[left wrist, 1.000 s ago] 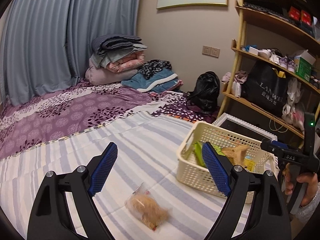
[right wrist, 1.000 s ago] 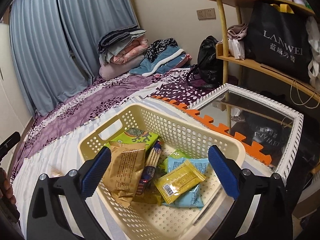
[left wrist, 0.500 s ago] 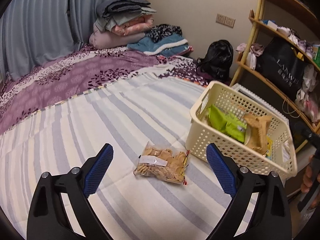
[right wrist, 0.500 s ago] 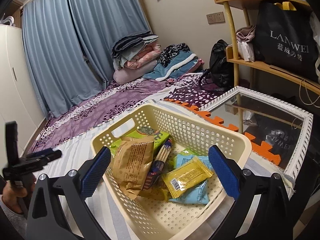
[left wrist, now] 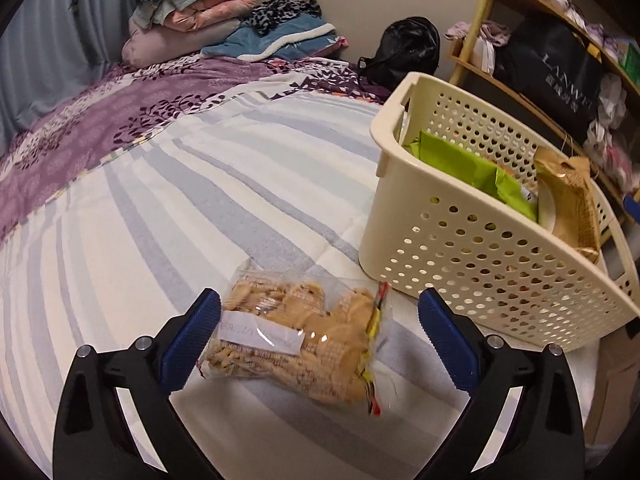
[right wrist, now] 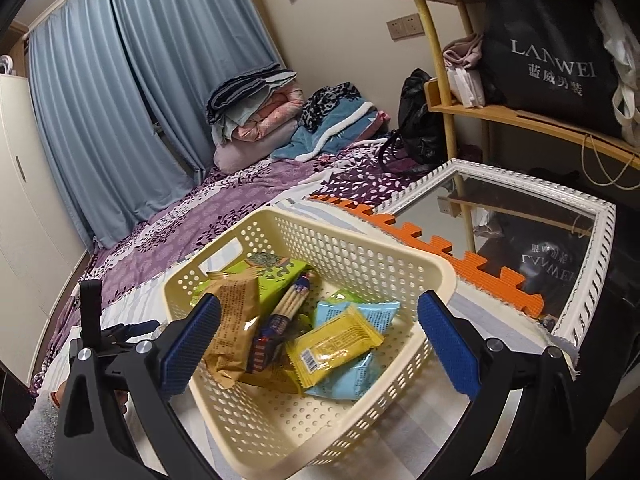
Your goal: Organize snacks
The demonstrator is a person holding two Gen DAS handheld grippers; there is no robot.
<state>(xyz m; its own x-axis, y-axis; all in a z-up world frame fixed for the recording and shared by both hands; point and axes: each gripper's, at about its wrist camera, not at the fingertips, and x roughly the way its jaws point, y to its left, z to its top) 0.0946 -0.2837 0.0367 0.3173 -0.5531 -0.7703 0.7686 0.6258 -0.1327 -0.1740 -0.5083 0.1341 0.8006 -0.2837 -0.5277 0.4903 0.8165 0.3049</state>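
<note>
A clear bag of tan crackers (left wrist: pixel 296 336) with a white label lies on the striped bedsheet (left wrist: pixel 168 216), just left of a cream perforated basket (left wrist: pixel 472 264). My left gripper (left wrist: pixel 320 340) is open, its blue pads on either side of the bag, not touching it. My right gripper (right wrist: pixel 318 344) is open and empty above the basket (right wrist: pixel 400 264). The basket holds a green box (right wrist: pixel 280 276), a brown packet (right wrist: pixel 232 320), a biscuit stick pack (right wrist: pixel 280 324), a yellow packet (right wrist: pixel 332 344) and blue packets (right wrist: pixel 352 376).
A white-framed mirror (right wrist: pixel 520 232) and orange foam mat (right wrist: pixel 432 240) lie right of the basket. Wooden shelves with a black bag (right wrist: pixel 548 60) stand at the right. Folded blankets (left wrist: pixel 208 12) and a black backpack (left wrist: pixel 404 52) are at the far end of the bed.
My left gripper has come down and forward, so the cracker bag now lies between its open pads. The right gripper has stayed over the basket, tilting slightly.
</note>
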